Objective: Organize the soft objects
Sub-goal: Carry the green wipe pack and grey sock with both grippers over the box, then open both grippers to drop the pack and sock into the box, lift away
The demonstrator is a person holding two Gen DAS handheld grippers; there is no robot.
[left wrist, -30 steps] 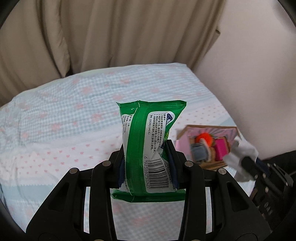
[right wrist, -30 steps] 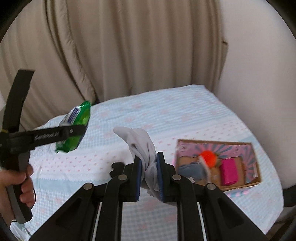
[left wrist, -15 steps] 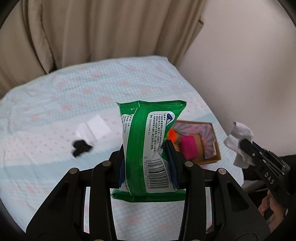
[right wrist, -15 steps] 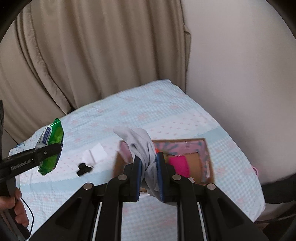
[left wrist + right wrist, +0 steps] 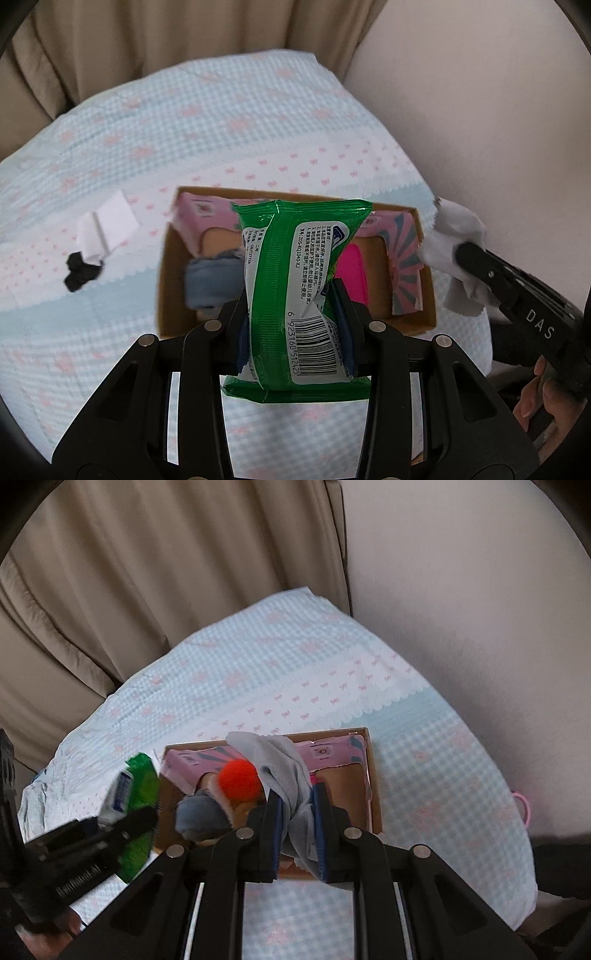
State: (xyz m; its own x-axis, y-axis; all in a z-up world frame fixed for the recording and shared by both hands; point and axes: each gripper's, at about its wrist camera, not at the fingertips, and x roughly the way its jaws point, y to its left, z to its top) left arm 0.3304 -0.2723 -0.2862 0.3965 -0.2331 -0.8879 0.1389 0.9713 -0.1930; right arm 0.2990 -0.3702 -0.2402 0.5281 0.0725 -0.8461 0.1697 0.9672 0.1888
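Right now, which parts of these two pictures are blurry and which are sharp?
Left wrist view: the green plastic wipes packet is sharp with a readable barcode, while the open brown cardboard box and checked bedsheet smear. Right wrist view: the grey cloth is crisp; the packet at left is blurred.

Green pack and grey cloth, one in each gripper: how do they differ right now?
The green pack is glossy printed plastic with a barcode; the grey cloth is plain matte fabric. The pack stands stiff and upright in the left gripper; the cloth droops and bunches in the right gripper. The pack spreads the pads wider than the cloth does. Both are clamped above the cardboard box.
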